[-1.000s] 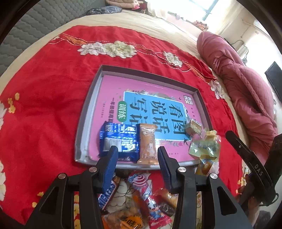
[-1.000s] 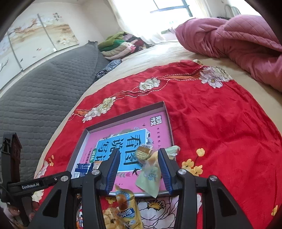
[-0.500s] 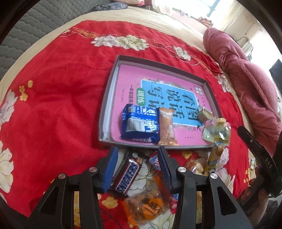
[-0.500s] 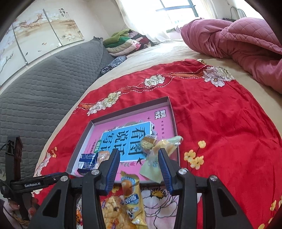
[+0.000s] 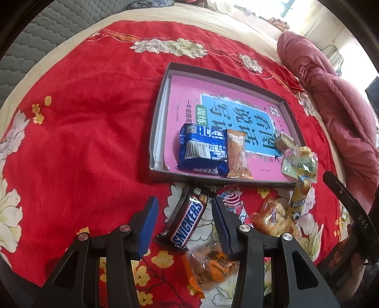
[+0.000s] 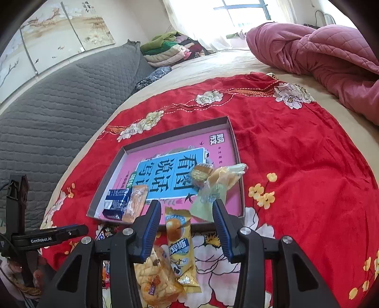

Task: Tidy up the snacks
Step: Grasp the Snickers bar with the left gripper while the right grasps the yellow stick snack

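Biscuit pack [image 5: 202, 150] lies in the tray [image 5: 155, 132]; Snickers bar [image 5: 187, 221] lies before it

You face a bed [image 6: 236, 61] spread with a red floral cloth [image 6: 296, 147]; a pink quilt [image 6: 319, 47] is bunched at its right; grey padded headboard [image 6: 59, 101] left; bright window [image 6: 241, 9] beyond folded clothes [image 6: 170, 47]

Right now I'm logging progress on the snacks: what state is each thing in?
left gripper: open, empty, over Snickers bar
right gripper: open, empty
Snickers bar: outside tray
blue cookie pack: in tray
tray: partly filled
yellow cake packet: outside tray
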Available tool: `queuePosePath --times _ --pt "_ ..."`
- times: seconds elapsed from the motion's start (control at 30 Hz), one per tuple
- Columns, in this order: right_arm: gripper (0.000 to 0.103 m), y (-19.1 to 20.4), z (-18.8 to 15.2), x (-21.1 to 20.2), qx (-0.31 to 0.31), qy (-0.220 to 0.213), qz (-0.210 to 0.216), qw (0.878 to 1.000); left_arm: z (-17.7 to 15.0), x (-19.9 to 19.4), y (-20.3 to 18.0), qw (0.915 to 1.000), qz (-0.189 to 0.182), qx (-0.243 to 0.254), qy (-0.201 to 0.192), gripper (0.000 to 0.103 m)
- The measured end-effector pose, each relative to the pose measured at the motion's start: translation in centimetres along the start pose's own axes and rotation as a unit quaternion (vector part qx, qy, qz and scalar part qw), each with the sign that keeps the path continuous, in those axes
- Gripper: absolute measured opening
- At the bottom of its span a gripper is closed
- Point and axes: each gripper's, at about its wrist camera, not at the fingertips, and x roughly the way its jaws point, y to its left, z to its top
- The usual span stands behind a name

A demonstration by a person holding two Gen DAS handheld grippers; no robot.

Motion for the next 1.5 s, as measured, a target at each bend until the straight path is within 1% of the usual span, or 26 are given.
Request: queuePosePath --times 0.3,0.57,0.93,1.0,1.13,1.17,1.33,1.5 --pt "0.045 1.1 -1.2 0.5 -0.012 0.029 0.002 1.0 -0.7 0.9 -0.1 0.9998 -0.001 0.008 0.016 0.048" --pt "0.045 1.6 -2.6 1.3 -0.023 0.067 -0.001 0.998 -1.1 1.7 -0.3 0.9996 -0.003 0.014 0.023 0.048" --pt "0.045 1.7 -3.3 3.3 -0.041 0.09 0.001 0.995 -1.4 3.0 -0.4 0.9993 0.001 0.021 0.032 0.048" --pt "0.038 1.9 -3.4 3.6 -0.045 0.091 0.009 0.995 -1.5 3.2 -0.4 0.9992 0.002 0.022 0.033 0.048" --pt "0.03 2.0 -3.3 4.0 -0.052 0.095 0.01 0.994 -1.6 3.6 -0.4 0.999 0.009 0.026 0.035 0.048" --pt "0.026 1.9 -3.3 4.1 -0.047 0.097 0.017 0.994 -1.6 3.8 -0.4 0.999 0.011 0.026 0.036 0.048" --pt "0.026 1.7 -3.2 4.3 -0.044 0.099 0.022 0.994 -1.5 4.4 -0.6 0.9988 0.017 0.032 0.033 0.048" --pt "0.026 2.1 -3.2 5.0 -0.061 0.104 0.008 0.993 -1.4 5.0 -1.0 0.9985 0.022 0.043 0.025 0.048"
